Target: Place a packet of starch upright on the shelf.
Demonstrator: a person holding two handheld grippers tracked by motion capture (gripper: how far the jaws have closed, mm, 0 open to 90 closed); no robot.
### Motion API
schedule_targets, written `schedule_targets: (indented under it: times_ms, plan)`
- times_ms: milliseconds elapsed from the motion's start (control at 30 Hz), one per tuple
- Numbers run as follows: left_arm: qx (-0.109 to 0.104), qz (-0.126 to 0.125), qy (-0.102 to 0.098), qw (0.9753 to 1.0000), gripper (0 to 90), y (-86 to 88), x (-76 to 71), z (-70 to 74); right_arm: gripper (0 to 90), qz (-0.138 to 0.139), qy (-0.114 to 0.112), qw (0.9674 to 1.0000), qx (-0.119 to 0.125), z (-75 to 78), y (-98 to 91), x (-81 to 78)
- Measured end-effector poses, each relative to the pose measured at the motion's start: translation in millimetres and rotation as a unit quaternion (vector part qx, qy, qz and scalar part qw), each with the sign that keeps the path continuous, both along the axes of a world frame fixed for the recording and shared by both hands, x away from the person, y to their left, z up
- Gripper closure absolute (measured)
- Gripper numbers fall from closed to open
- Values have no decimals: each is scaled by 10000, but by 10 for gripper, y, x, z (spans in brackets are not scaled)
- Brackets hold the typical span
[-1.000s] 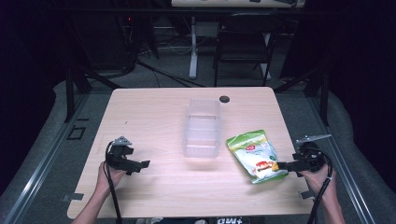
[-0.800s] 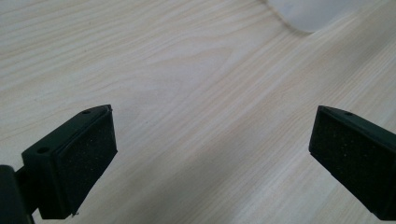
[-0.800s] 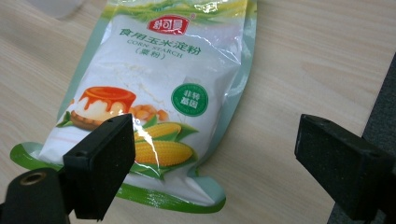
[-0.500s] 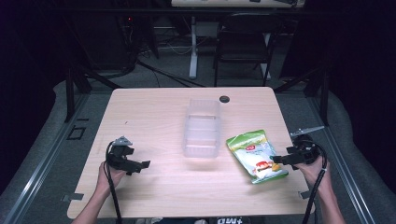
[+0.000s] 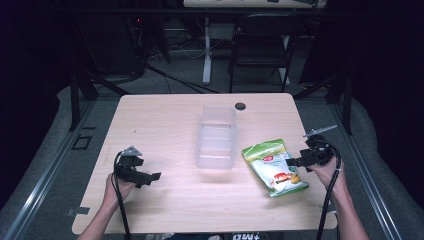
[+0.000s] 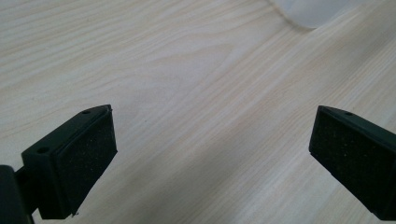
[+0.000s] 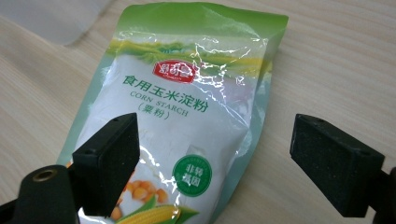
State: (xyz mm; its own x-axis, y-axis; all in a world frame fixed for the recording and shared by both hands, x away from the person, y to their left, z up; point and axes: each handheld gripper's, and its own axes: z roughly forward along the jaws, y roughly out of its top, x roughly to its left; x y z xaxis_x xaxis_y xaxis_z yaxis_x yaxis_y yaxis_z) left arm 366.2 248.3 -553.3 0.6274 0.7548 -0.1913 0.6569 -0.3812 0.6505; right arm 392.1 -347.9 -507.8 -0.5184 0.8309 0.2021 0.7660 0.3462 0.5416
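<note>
I have my right tongs (image 5: 295,161) wide open, jaws just narrowing around the untouched corn starch bag (image 5: 274,166) (flat beside the clear bin (image 5: 216,136)), my left tongs (image 5: 150,177) open over bare desk (image 5: 165,120), so 0 steps are done.

left tool (image 6: 212,158) jaws wide apart, nothing between | bare wood desk (image 6: 187,84) below | translucent container (image 6: 317,9) corner top right

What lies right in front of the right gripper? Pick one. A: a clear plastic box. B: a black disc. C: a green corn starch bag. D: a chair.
C: the right gripper view looks past its open jaws onto the green corn starch bag, and in the high view the right gripper points at it.
</note>
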Motion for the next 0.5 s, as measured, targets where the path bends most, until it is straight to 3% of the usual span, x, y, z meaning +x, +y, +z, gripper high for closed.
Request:
schedule_targets:
  times_ms: [133,500]
  plan:
    - [24,-38,-32,10000,8,-8,1,2,172,4,29,10000,-4,-34,20,101]
    - [-30,-88,-14,10000,6,-6,-1,1,248,5,388,9992,-86,-222,83,396]
